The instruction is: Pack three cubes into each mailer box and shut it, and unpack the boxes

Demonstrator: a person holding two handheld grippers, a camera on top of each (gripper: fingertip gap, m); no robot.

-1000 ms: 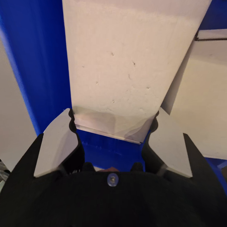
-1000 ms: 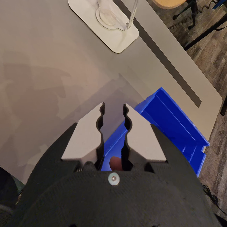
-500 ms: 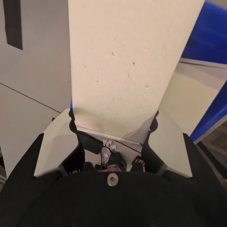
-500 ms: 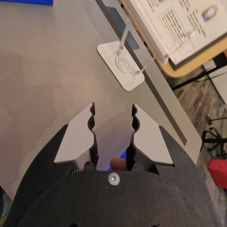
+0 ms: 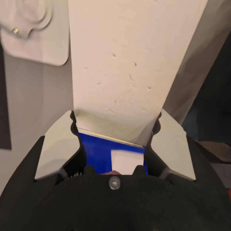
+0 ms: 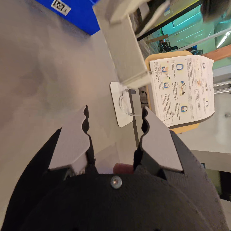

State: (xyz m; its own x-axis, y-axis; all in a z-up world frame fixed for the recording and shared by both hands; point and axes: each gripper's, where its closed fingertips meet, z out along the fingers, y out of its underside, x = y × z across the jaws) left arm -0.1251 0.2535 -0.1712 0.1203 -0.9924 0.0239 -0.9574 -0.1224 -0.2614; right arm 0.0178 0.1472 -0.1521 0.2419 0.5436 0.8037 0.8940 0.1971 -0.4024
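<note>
Spanning both views: the grey tabletop (image 6: pixel 41 77) carries everything, with a dark strip running near its far edge
Mailer box: white mailer box (image 5: pixel 120 60), shut, held up off the tabletop and reaching away from the left wrist camera; small dents mark its broad face, and its near end sits between the fingers of the left gripper
Same box from the right: it shows blurred in the upper middle of the right wrist view (image 6: pixel 123 50), above the tabletop, between the bin and the sheet
Blue bin: a blue bin (image 6: pixel 77 13) with a black-and-white tag sticks in at the top left of the right wrist view; blue also shows under the held box in the left wrist view (image 5: pixel 100 150), with a white patch on it
Instruction sheet: a printed sheet (image 6: pixel 182 90) on a tan board stands beyond the tabletop's edge
White base plate: a white plate (image 6: pixel 122 105) with rounded corners lies on the tabletop just ahead of the right fingers
Left gripper (image 5: pixel 115 113): fingers spread wide, pressed on both side walls of the mailer box
Right gripper (image 6: pixel 115 107): fingers parted, holding nothing, above bare tabletop
</note>
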